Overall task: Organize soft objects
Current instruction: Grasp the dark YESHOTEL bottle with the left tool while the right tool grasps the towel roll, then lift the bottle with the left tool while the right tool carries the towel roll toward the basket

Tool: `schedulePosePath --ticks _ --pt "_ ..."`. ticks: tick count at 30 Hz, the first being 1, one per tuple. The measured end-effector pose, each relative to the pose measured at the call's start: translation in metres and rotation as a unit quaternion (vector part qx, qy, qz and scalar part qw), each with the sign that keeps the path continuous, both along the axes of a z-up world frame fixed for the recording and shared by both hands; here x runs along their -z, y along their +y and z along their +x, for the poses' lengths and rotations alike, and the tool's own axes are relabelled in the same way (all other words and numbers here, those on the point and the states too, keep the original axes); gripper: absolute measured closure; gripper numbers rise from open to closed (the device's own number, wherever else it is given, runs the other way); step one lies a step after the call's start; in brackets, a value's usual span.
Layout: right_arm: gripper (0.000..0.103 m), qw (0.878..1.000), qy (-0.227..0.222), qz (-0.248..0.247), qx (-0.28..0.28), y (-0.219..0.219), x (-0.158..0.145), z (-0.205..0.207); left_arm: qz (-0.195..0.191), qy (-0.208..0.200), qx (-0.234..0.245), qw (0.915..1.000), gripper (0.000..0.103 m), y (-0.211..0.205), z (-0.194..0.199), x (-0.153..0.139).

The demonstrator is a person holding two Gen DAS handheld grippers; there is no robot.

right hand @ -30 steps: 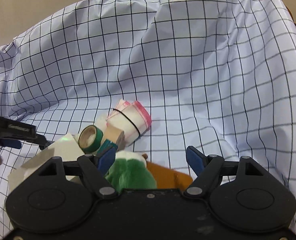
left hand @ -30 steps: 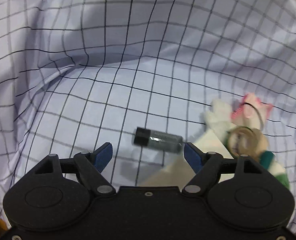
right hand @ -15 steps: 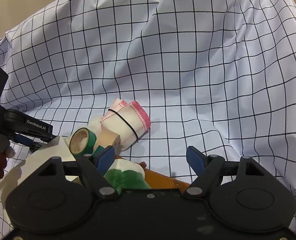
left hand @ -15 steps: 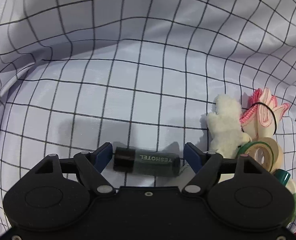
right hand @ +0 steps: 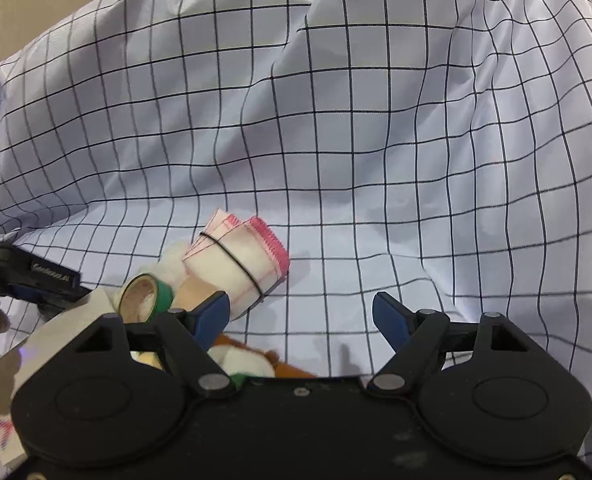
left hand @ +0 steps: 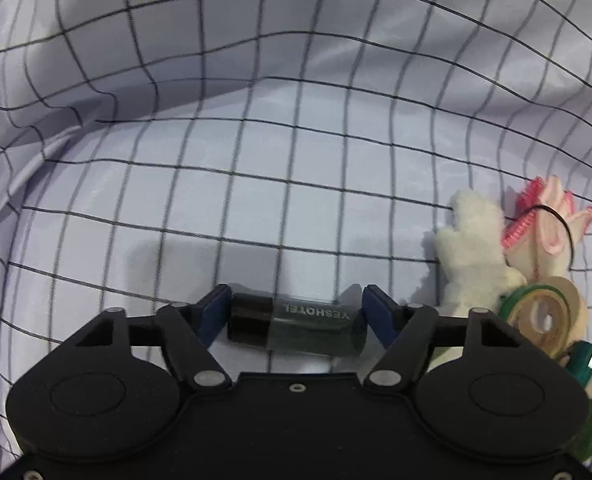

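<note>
A small dark bottle (left hand: pixel 296 326) with a black cap and the word YESHOTEL lies on the checked cloth (left hand: pixel 256 160). My left gripper (left hand: pixel 296 312) has closed its blue pads onto the bottle's two ends. To its right lie a white plush piece (left hand: pixel 471 248), a rolled pink-edged cloth (left hand: pixel 551 228) bound with a black band, and tape rolls (left hand: pixel 543 316). In the right wrist view my right gripper (right hand: pixel 300 314) is open and empty above the cloth, just right of the rolled cloth (right hand: pixel 236 264) and a green tape roll (right hand: pixel 146 298).
A white box (right hand: pixel 68 332) lies at the lower left of the right wrist view, with the left gripper's body (right hand: pixel 36 278) behind it. A green and orange plush (right hand: pixel 252 366) sits under the right gripper. The cloth (right hand: pixel 375 120) rises in folds all round.
My left gripper has moved in over the bottle and narrowed its fingers until the pads meet the bottle's ends. The right gripper has drifted slightly; its jaws stay open.
</note>
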State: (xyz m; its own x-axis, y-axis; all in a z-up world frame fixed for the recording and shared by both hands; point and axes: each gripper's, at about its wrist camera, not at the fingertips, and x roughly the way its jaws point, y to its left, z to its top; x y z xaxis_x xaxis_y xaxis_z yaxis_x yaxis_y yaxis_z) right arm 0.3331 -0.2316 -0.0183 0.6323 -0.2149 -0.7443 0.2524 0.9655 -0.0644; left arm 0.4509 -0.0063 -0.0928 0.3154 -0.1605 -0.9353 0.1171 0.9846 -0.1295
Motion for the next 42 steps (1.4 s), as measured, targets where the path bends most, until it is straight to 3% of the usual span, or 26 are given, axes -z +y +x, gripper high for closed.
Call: schedulePosePath --ticks 7,11,15,22,26,29,35,42 --pt "0.02 0.999 0.017 0.024 -0.017 -0.011 0.008 0.042 -0.001 -0.01 -0.009 0.9999 0.036 0.014 0.003 0.0" --pt "0.008 0.996 0.04 0.067 -0.031 -0.01 0.018 0.069 -0.002 -0.013 -0.01 0.9999 0.036 0.02 0.003 0.0" --pt "0.006 0.991 0.073 0.111 -0.027 -0.011 0.032 0.095 0.0 -0.013 -0.008 0.9999 0.036 0.016 0.002 0.001" --pt "0.007 0.978 0.125 0.168 -0.005 -0.014 0.059 0.123 0.02 -0.028 0.006 0.9994 0.037 -0.004 -0.008 0.005" --pt "0.023 0.976 0.14 0.169 0.004 -0.013 0.068 0.13 0.024 -0.038 0.011 0.9989 0.037 -0.012 -0.016 0.008" --pt "0.03 0.977 0.134 0.169 -0.003 -0.011 0.067 0.129 0.018 -0.045 0.012 0.9987 0.037 -0.011 -0.022 0.009" --pt "0.03 0.982 0.081 0.171 -0.005 -0.016 0.047 0.121 -0.001 -0.055 0.001 0.9985 0.037 -0.001 -0.027 0.01" --pt "0.03 0.989 0.016 0.145 0.006 -0.023 0.008 0.097 -0.017 -0.083 -0.023 0.9962 0.037 0.016 -0.027 -0.021"
